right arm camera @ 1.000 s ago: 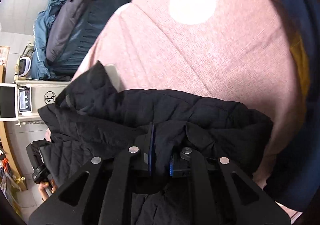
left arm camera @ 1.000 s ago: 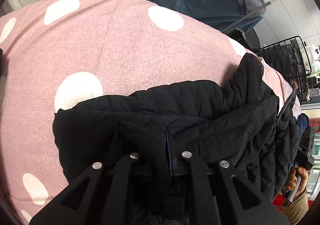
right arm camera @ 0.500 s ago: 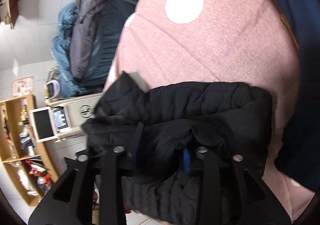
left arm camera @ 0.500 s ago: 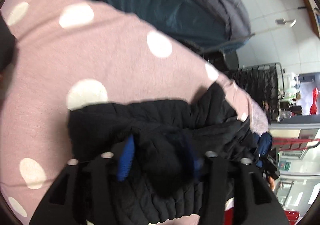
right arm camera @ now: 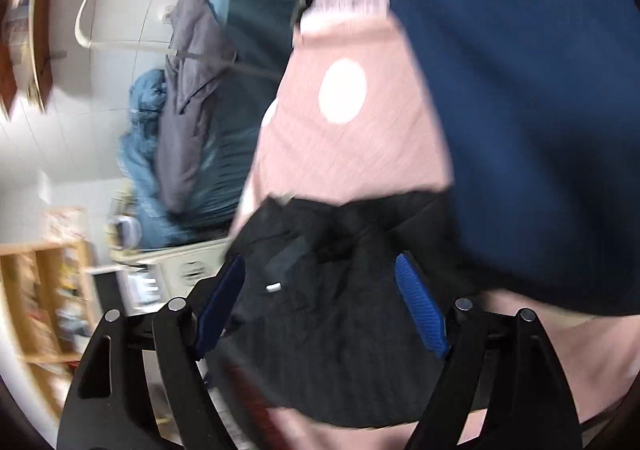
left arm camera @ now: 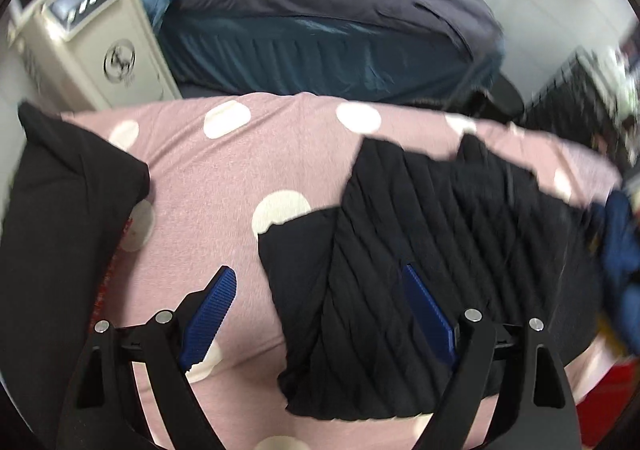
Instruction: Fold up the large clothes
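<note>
A black quilted jacket [left arm camera: 420, 250] lies folded on the pink sheet with white dots [left arm camera: 240, 177]. My left gripper [left arm camera: 320, 282] is open and empty above the jacket's left edge, its blue pads [left arm camera: 208, 310] spread wide. In the right wrist view the same jacket [right arm camera: 332, 310] lies under my right gripper [right arm camera: 320, 274], which is open and empty, with blue pads [right arm camera: 420, 306] wide apart. Both views are blurred by motion.
A second black garment [left arm camera: 60, 230] lies at the left of the sheet. A navy garment [right arm camera: 520, 109] covers the right side. A blue and grey duvet [left arm camera: 320, 21] is piled behind, beside a white machine [left arm camera: 80, 41]. Wooden shelves [right arm camera: 36, 290] stand far left.
Both grippers were shut on the jacket a second ago. They opened, let it go and pulled back and up. The jacket now lies flat and folded on the sheet.
</note>
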Motion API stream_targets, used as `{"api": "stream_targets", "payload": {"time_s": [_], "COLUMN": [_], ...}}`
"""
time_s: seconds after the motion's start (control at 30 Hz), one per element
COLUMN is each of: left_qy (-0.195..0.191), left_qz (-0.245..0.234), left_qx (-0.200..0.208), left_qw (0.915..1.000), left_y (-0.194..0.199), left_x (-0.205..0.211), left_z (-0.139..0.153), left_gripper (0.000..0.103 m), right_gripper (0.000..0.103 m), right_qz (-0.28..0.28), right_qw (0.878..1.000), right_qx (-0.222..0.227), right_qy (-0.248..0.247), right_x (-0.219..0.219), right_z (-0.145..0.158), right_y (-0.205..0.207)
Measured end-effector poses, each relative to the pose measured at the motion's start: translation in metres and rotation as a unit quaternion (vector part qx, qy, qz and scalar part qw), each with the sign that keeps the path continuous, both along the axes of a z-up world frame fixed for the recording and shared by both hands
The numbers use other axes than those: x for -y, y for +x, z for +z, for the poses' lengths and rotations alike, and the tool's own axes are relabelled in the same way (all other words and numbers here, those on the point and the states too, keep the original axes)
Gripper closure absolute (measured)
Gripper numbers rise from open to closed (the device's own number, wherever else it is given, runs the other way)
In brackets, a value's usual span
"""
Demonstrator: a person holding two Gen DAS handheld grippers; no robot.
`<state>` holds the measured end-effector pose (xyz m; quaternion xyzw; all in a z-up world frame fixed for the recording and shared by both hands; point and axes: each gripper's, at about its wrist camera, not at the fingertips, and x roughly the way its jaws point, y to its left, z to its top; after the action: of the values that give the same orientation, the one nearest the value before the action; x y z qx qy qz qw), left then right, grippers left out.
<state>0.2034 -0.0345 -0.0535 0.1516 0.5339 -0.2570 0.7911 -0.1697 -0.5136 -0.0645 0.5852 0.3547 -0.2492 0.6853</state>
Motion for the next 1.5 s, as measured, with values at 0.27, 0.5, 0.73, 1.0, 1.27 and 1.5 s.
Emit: {"api": "stream_targets", "payload": {"time_s": [0.27, 0.5, 0.73, 1.0, 1.27, 1.5], "left_qy": [0.021, 0.065, 0.072, 0.105, 0.099, 0.088], "left_qz": [-0.077, -0.129, -0.052, -0.032, -0.005, -0.011], "left_qx": [0.026, 0.020, -0.047, -0.069, -0.120, -0.110], "left_qw": [0.9965, 0.9893, 0.9949, 0.9916, 0.9879, 0.9900], "left_y": [-0.071, -0.100, -0.045, 0.005, 0.036, 0.027], "left_x": [0.041, 0.083, 0.093, 0.126, 0.131, 0.128], "left_z": [-0.016, -0.053, -0.098, -0.120, -0.142, -0.140], "left_gripper": [0.015, 0.012, 0.005, 0.005, 0.004, 0.004], "right_gripper": [0.026, 0.026, 0.026, 0.015, 0.006, 0.005], "right_qz": [0.254, 0.309, 0.299, 0.299, 0.290, 0.284], "right_qw": [0.927, 0.912, 0.903, 0.890, 0.901, 0.903], "right_qx": [-0.129, -0.133, -0.193, -0.244, -0.253, -0.233], "right_qy": [-0.245, -0.236, -0.239, -0.242, -0.202, -0.222], "right_x": [-0.137, -0.180, -0.142, -0.089, -0.057, -0.058], "right_z": [0.020, -0.020, -0.063, -0.102, -0.123, -0.119], "right_y": [0.060, 0.093, 0.109, 0.153, 0.180, 0.171]}}
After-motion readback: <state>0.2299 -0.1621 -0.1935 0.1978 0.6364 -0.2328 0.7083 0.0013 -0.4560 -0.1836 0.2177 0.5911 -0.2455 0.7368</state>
